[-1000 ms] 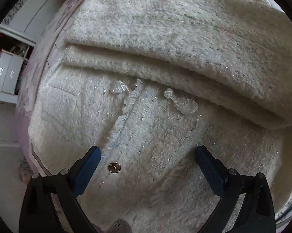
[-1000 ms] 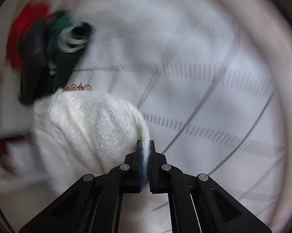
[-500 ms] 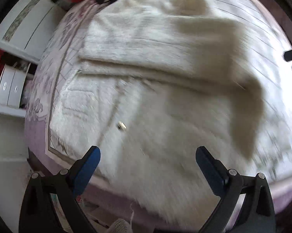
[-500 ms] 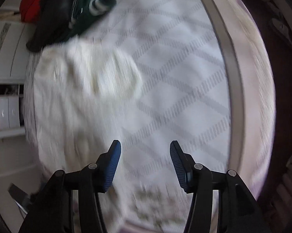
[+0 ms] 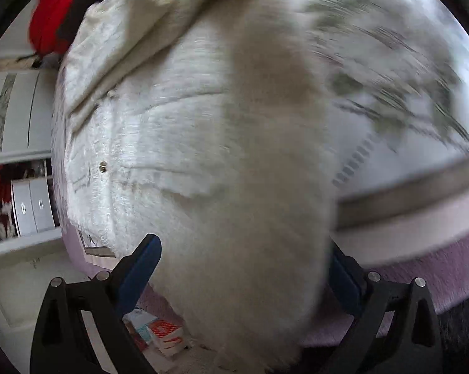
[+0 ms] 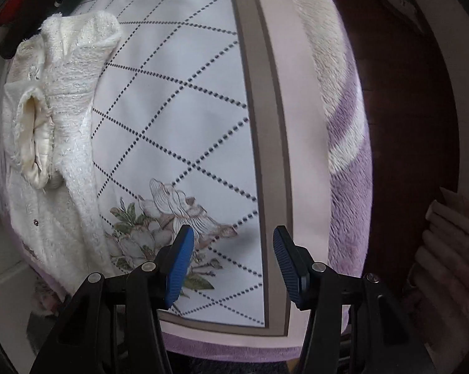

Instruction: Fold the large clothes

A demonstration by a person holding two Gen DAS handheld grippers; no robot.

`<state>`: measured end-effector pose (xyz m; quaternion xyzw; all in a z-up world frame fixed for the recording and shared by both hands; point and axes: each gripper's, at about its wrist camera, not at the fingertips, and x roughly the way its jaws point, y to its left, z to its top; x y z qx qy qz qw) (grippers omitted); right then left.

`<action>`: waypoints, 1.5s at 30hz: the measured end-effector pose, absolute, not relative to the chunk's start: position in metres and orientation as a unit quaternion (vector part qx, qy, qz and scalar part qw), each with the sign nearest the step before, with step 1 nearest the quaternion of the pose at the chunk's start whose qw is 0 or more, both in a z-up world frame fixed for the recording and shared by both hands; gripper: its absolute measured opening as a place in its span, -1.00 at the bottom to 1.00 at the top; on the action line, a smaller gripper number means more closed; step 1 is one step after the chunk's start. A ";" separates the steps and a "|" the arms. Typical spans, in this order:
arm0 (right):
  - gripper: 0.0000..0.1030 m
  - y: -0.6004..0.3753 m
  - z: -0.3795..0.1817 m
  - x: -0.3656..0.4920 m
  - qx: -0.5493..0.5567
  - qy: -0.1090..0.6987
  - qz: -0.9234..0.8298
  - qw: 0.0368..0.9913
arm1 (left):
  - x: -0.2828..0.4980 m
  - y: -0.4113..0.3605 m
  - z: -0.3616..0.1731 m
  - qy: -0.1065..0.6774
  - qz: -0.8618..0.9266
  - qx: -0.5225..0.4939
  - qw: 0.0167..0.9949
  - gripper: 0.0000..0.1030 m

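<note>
A fluffy cream-white jacket (image 5: 159, 143) lies on the bed, partly folded, with a small metal button (image 5: 103, 165) on its front. A blurred part of it hangs close in front of the left wrist camera, between the jaws. My left gripper (image 5: 240, 268) is open; its right finger is partly hidden by the fabric. In the right wrist view the jacket (image 6: 63, 118) lies at the left of the bed, a cuff opening showing. My right gripper (image 6: 231, 265) is open and empty above the bedspread, apart from the jacket.
The bed has a white bedspread (image 6: 178, 109) with dotted diamond lines, a flower print, a taupe band and a purple plush blanket (image 6: 349, 205) at its edge. Red and dark green clothes (image 5: 50, 21) lie at the far end. White drawers (image 5: 32, 205) stand left; boxes (image 5: 159, 336) lie on the floor.
My right gripper let go of the jacket, opened and drew back over the bedspread. My left gripper pulled back toward the bed's edge, and jacket fabric now hangs close before its camera.
</note>
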<state>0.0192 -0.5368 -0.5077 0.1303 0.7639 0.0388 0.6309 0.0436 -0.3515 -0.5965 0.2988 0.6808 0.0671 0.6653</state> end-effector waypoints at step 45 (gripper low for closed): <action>-0.18 0.019 -0.459 0.306 0.125 0.742 0.154 0.641 | 0.166 0.111 -0.500 0.625 0.151 -0.203 0.738 -0.76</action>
